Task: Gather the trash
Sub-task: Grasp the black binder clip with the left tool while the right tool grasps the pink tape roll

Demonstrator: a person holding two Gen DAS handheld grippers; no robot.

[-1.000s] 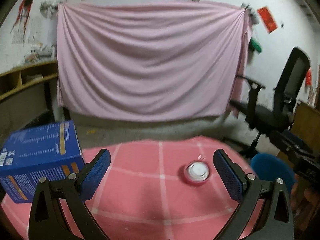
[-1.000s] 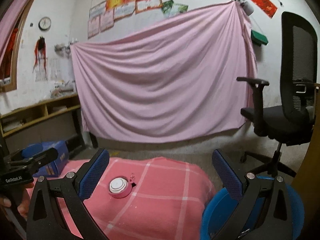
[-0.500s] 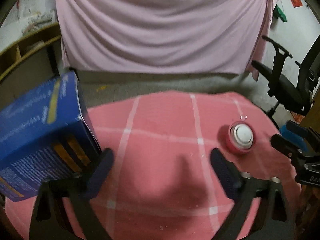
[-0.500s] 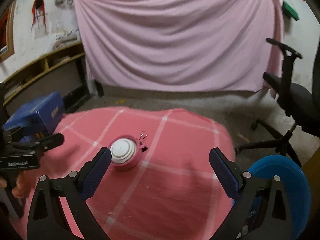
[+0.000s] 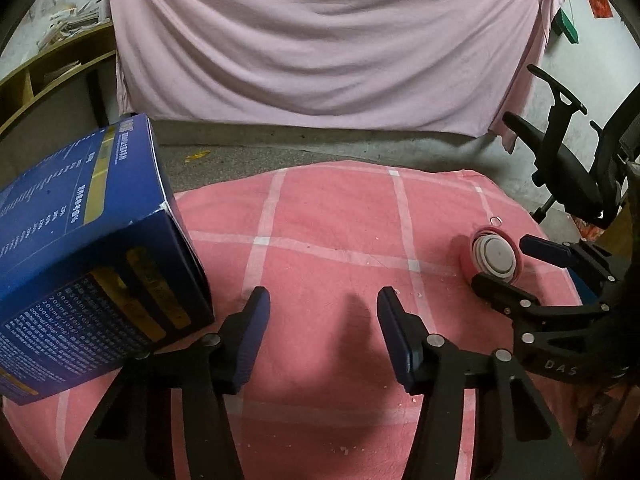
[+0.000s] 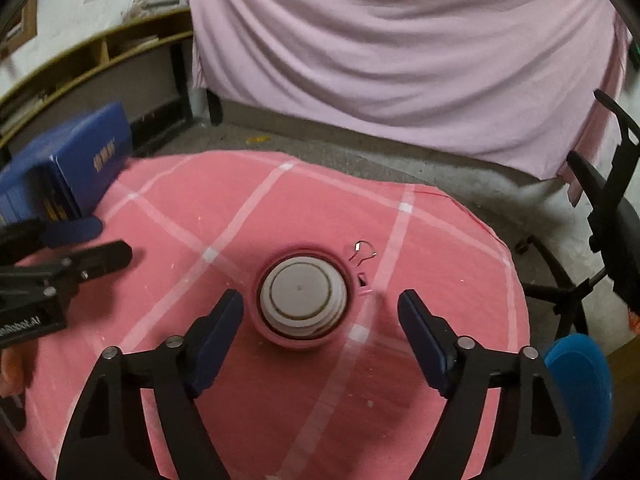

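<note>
A round pink container with a white lid point(image 6: 302, 298) stands on the pink checked tablecloth point(image 6: 280, 208). My right gripper point(image 6: 320, 306) hangs over it with a finger on each side. Its jaws are closing and the pads are clear of the container. In the left wrist view the same container point(image 5: 494, 256) sits at the right, with the right gripper point(image 5: 509, 265) around it. My left gripper point(image 5: 324, 312) is over bare cloth, jaws closing on nothing. A blue cardboard box point(image 5: 92, 248) stands just left of its left finger.
A blue bin point(image 6: 580, 392) sits below the table's right edge. A black office chair point(image 6: 608, 200) stands at the right. A pink sheet point(image 5: 320, 40) hangs on the back wall, and wooden shelves point(image 6: 100, 60) are at the left. A small wire ring point(image 6: 362, 250) lies behind the container.
Both cameras have tipped down toward the table and moved closer. Both pairs of jaws have narrowed. The right gripper has come to straddle the pink container, and the blue box looms larger beside the left gripper.
</note>
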